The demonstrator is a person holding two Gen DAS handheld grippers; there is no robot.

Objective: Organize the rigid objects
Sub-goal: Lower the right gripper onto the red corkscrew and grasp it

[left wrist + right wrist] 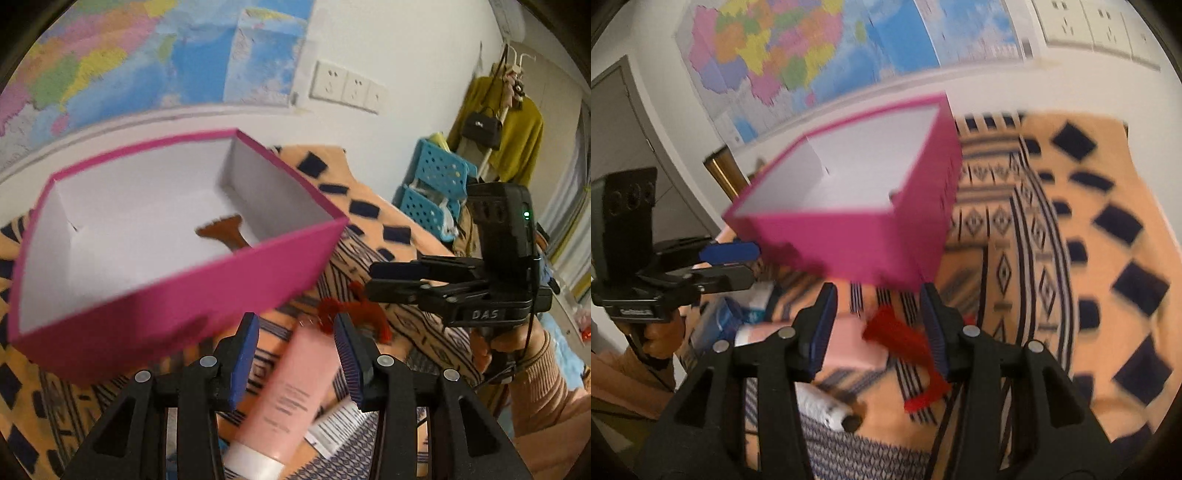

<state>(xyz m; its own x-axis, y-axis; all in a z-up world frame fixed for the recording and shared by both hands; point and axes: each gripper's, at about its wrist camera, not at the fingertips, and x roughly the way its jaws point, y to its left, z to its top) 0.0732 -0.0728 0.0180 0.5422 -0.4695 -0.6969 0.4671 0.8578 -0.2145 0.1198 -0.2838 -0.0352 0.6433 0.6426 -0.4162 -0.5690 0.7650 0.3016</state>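
My left gripper [295, 354] has its blue-padded jaws standing apart, and nothing is pressed between them. Just under it a pink tube [288, 398] with a white cap lies on the patterned orange blanket [406, 314], showing in the gap between the jaws but lower down and not held. Beside the tube, toward my right, lies a white item with printed black lines [338, 424]; I cannot tell what it is. A little ahead and to the right, a red fuzzy thing [354, 314] lies on the blanket.

My right gripper [877, 328] is also part open with nothing clamped. The red fuzzy thing [908, 343] sits right below it, close by the right-hand pad, though blur keeps me from saying whether they touch. The pink tube [849, 347] lies under the left-hand jaw, and nearer me a white roll-like piece [827, 410] rests on a blue-patterned cloth [864, 454].

Straight ahead of both grippers stands the pink box [166, 295], white inside and open at the top. A brown brush-like thing [225, 230] lies on its floor, toward the near right wall.

Beyond the box a coloured map [129, 55] hangs on the wall, with white wall sockets [347, 88] to the right. Far off to my right are blue plastic baskets [432, 184] and a yellow garment [513, 136] on a rack.
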